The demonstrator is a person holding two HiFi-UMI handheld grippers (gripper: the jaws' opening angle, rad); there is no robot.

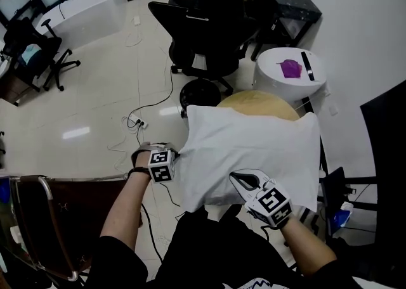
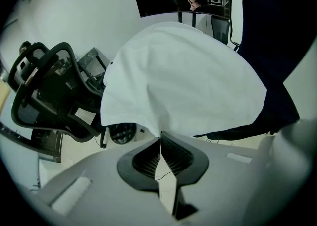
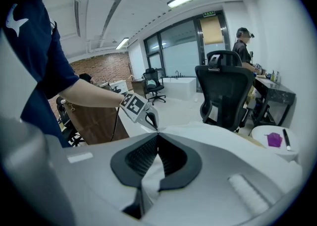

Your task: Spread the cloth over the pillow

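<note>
A white cloth (image 1: pixel 254 148) lies draped over a tan pillow (image 1: pixel 257 101), of which only the far rim shows. My left gripper (image 1: pixel 176 156) is at the cloth's left edge. In the left gripper view its jaws (image 2: pixel 160 138) are shut, with a pinch of the cloth (image 2: pixel 183 81) drawn into the tips. My right gripper (image 1: pixel 236 178) rests at the cloth's near edge. Its jaws (image 3: pixel 157 135) are shut too, white cloth (image 3: pixel 218 133) showing in the gap behind them. The left gripper (image 3: pixel 155 123) shows just beyond the right one's tips.
A black office chair (image 1: pixel 206 28) stands behind the pillow. A round white table (image 1: pixel 292 75) at its right holds a purple object (image 1: pixel 290 68). Cables (image 1: pixel 136 123) lie on the floor, a brown chair (image 1: pixel 57 218) stands at near left, and a person (image 3: pixel 243 46) works at a far desk.
</note>
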